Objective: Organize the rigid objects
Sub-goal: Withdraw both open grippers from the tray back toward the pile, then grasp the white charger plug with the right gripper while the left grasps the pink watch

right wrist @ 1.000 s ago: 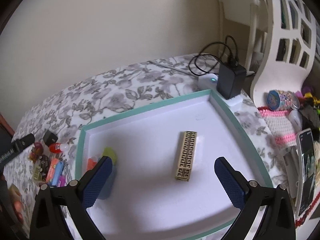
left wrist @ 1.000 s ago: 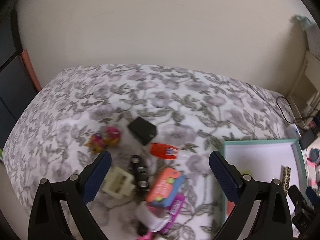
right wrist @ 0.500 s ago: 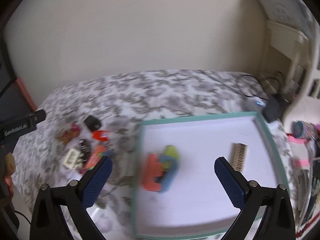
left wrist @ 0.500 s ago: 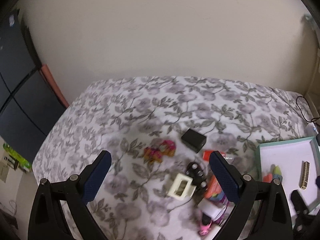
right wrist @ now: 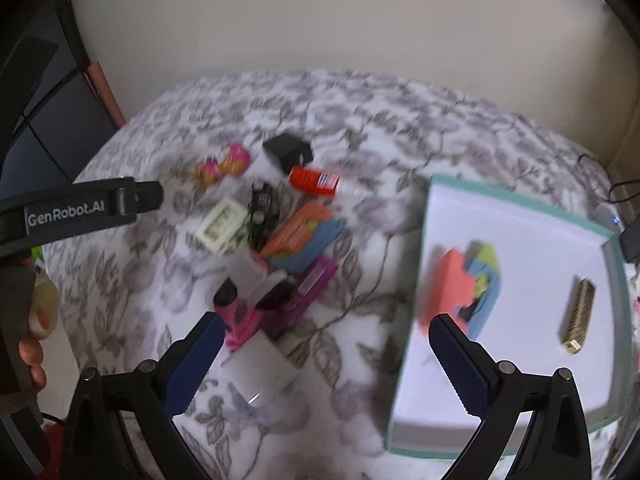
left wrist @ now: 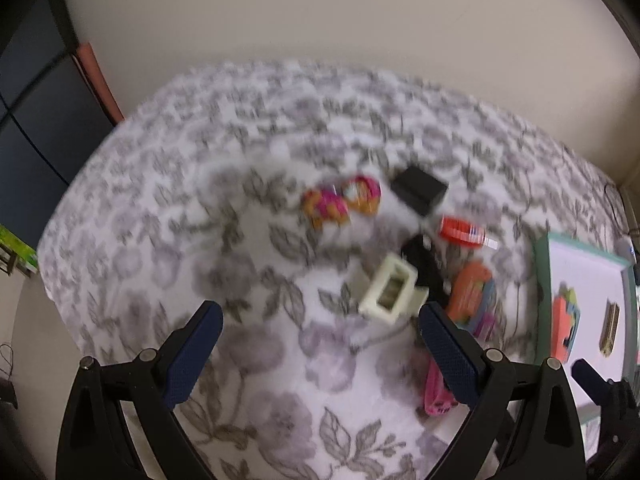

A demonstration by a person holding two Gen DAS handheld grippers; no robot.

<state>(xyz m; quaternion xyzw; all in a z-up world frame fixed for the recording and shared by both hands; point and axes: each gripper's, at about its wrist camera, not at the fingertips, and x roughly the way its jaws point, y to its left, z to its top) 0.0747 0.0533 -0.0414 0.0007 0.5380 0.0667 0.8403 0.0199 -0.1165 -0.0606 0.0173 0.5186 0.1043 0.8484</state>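
A pile of small rigid objects lies on the floral bedspread: a cream block (left wrist: 390,294) (right wrist: 221,225), a black box (left wrist: 418,190) (right wrist: 287,152), a red tube (left wrist: 460,230) (right wrist: 314,180), a pink-orange toy (left wrist: 340,202) (right wrist: 224,164), an orange and blue piece (left wrist: 470,290) (right wrist: 304,232) and a pink object (right wrist: 238,316). A teal-rimmed white tray (right wrist: 426,280) (left wrist: 541,280) on the right holds a coral-blue piece (right wrist: 460,284) and a tan bar (right wrist: 578,316). My left gripper (left wrist: 320,340) is open and empty above the bedspread. My right gripper (right wrist: 326,356) is open and empty between pile and tray.
A clear box (right wrist: 260,364) lies near the right gripper. Dark furniture (left wrist: 28,120) stands left of the bed. A beige wall (left wrist: 320,12) runs behind. A black charger and cable (right wrist: 630,232) sit past the tray's right edge.
Both grippers have swung left, away from the tray. The right view now shows the pile and tray together. Both views are motion-blurred. Both grippers stayed open.
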